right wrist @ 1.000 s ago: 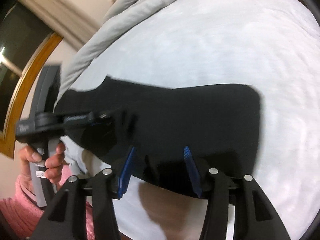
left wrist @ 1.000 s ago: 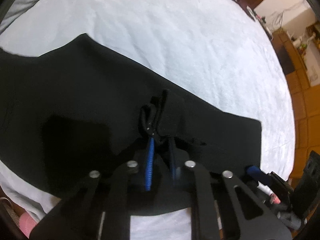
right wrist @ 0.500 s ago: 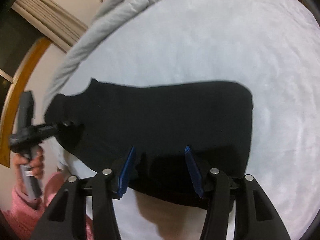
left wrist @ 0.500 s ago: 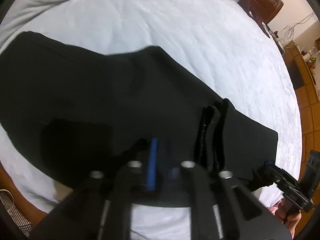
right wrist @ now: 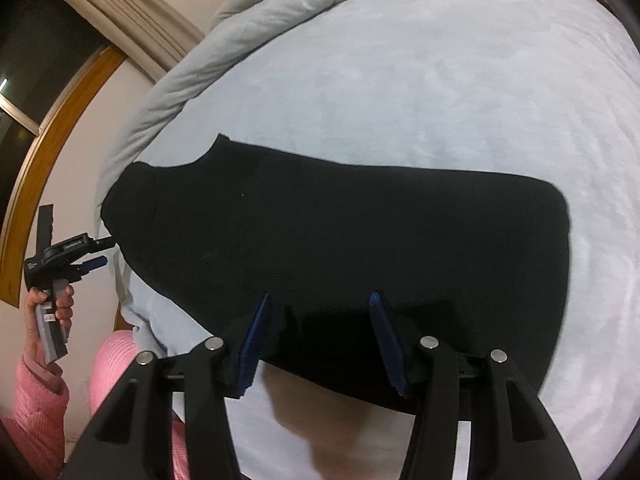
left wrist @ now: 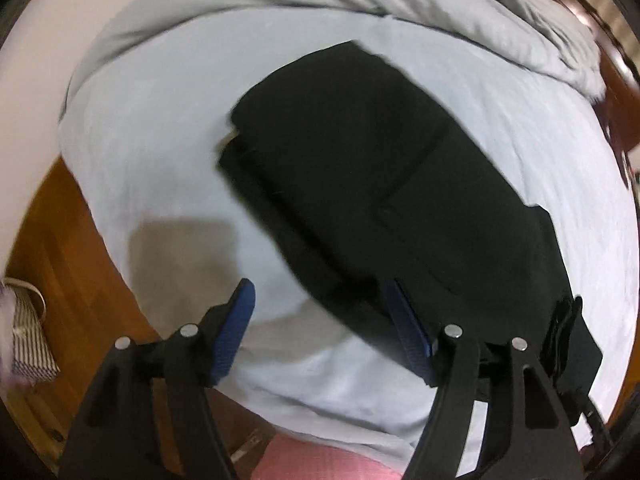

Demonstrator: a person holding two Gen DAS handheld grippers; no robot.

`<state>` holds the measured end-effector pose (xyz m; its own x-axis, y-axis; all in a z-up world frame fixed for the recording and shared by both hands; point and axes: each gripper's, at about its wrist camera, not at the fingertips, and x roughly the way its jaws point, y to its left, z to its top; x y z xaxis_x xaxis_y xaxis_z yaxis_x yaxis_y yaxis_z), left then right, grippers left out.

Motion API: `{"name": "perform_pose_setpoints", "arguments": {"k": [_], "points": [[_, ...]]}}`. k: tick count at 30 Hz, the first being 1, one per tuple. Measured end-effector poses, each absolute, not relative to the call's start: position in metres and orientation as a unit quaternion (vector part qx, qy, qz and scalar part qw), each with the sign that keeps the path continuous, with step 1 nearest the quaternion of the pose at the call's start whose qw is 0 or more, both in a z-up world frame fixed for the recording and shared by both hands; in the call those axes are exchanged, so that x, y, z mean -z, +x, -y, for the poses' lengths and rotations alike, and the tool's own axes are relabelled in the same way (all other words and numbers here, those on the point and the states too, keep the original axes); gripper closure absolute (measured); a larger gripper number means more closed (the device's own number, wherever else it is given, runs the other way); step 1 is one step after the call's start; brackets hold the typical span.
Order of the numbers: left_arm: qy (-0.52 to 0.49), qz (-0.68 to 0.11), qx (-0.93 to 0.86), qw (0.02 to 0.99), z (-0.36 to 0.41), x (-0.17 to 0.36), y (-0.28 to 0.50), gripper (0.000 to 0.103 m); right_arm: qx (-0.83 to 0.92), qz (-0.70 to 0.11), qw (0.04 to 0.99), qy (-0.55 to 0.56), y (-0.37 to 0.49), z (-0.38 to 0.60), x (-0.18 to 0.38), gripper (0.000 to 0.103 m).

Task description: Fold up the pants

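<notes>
While left gripper point(left wrist: 320, 320) was clamped on waistband drawstring a second ago, now jaws wide, empty. Black pants point(left wrist: 384, 184) lie ahead, flat on bed point(left wrist: 160, 120). Right gripper point(right wrist: 320, 332) wide over near edge. Next fold probably follows.

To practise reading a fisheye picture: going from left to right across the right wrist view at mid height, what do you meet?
Wooden window frame → left gripper → black pants → white bedsheet.

One pair of black fabric pants point(right wrist: 340, 240), one pale sheeted bed point(right wrist: 440, 80), one grey rolled duvet point(right wrist: 280, 4) and two black blue-padded grippers point(left wrist: 320, 328) point(right wrist: 320, 336) are counted.
</notes>
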<state>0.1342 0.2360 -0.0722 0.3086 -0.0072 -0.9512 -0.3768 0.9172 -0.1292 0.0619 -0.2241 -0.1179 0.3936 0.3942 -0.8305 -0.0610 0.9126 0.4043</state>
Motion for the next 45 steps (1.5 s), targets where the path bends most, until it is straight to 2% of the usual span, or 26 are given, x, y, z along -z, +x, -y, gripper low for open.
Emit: {"name": "perform_pose_setpoints", "arguments": {"k": [5, 8, 11, 13, 16, 21, 23, 25, 29, 37, 45], "points": [[-0.200, -0.572, -0.091, 0.790, -0.261, 0.087, 0.148, 0.034, -0.127, -0.549, 0.811, 0.156, 0.066, 0.218, 0.133, 0.051], [-0.222, -0.573, -0.091, 0.783, -0.269, 0.097, 0.156, 0.029, -0.124, -0.550, 0.811, 0.157, 0.064, 0.220, 0.137, 0.052], [-0.249, -0.574, -0.096, 0.774, -0.268, 0.107, 0.155, 0.030, -0.121, -0.552, 0.810, 0.154, 0.064, 0.219, 0.140, 0.052], [-0.252, -0.563, -0.087, 0.783, -0.263, 0.100, 0.152, 0.050, -0.120, -0.554, 0.811, 0.147, 0.064, 0.217, 0.140, 0.052], [-0.256, -0.547, -0.080, 0.793, -0.262, 0.090, 0.144, 0.068, -0.119, -0.554, 0.813, 0.137, 0.064, 0.214, 0.141, 0.051], [-0.266, -0.553, -0.090, 0.785, -0.263, 0.099, 0.149, 0.070, -0.121, -0.553, 0.811, 0.147, 0.063, 0.218, 0.141, 0.051], [-0.262, -0.549, -0.094, 0.788, -0.261, 0.097, 0.147, 0.074, -0.123, -0.553, 0.809, 0.153, 0.063, 0.220, 0.141, 0.051], [-0.263, -0.537, -0.095, 0.796, -0.257, 0.092, 0.148, 0.082, -0.124, -0.554, 0.808, 0.158, 0.063, 0.221, 0.141, 0.051], [-0.263, -0.496, -0.083, 0.823, -0.245, 0.069, 0.141, 0.086, -0.125, -0.554, 0.806, 0.165, 0.063, 0.224, 0.140, 0.051], [-0.137, -0.423, 0.021, 0.896, -0.155, 0.006, 0.139, 0.086, -0.116, -0.549, 0.809, 0.177, 0.055, 0.235, 0.132, 0.051], [-0.002, -0.432, 0.138, 0.891, -0.063, 0.006, 0.123, 0.085, -0.104, -0.540, 0.809, 0.206, 0.053, 0.256, 0.128, 0.051]]}}
